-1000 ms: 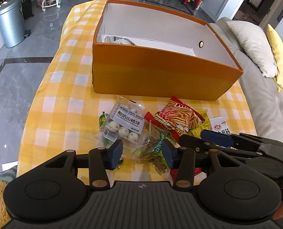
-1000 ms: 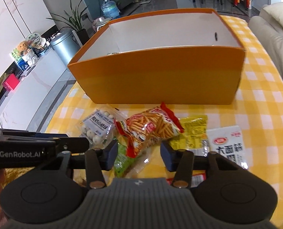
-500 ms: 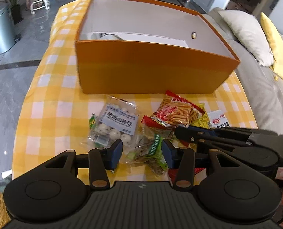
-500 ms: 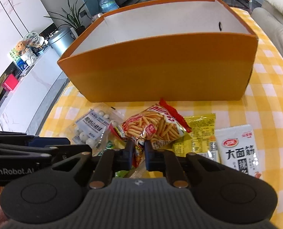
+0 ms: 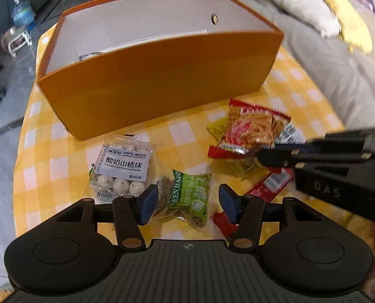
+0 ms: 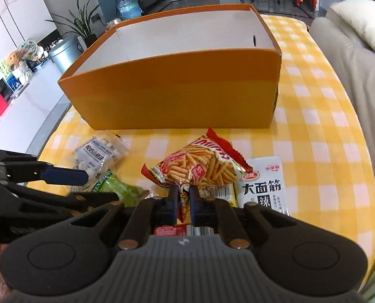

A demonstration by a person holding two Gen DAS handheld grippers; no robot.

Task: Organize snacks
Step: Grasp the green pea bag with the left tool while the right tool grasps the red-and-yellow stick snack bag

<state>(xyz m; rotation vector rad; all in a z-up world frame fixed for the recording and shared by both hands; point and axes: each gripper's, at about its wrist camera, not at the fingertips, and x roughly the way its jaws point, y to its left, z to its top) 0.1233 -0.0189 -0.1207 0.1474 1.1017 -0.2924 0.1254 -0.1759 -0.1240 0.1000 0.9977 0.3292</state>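
Note:
An orange box (image 5: 157,88) (image 6: 177,93) stands open on the yellow checked table. Snack packs lie in front of it. My right gripper (image 6: 184,200) is shut on the near edge of the red fries pack (image 6: 200,166) (image 5: 250,131); the gripper also shows in the left wrist view (image 5: 275,152). My left gripper (image 5: 188,203) is open, its fingers either side of the green raisin pack (image 5: 190,199) (image 6: 116,186) on the cloth. The clear hawthorn ball pack (image 5: 123,166) (image 6: 99,156) lies to its left.
A white noodle-snack pack (image 6: 261,184), a yellow pack (image 5: 217,128) and a small red pack (image 5: 270,184) lie near the fries. The box holds a pack at its left end (image 5: 89,56). A grey sofa (image 5: 339,63) runs along the table's right edge.
My right gripper closed on the fries pack's edge and has shifted it to the right. My left gripper moved in over the green raisin pack and stayed open.

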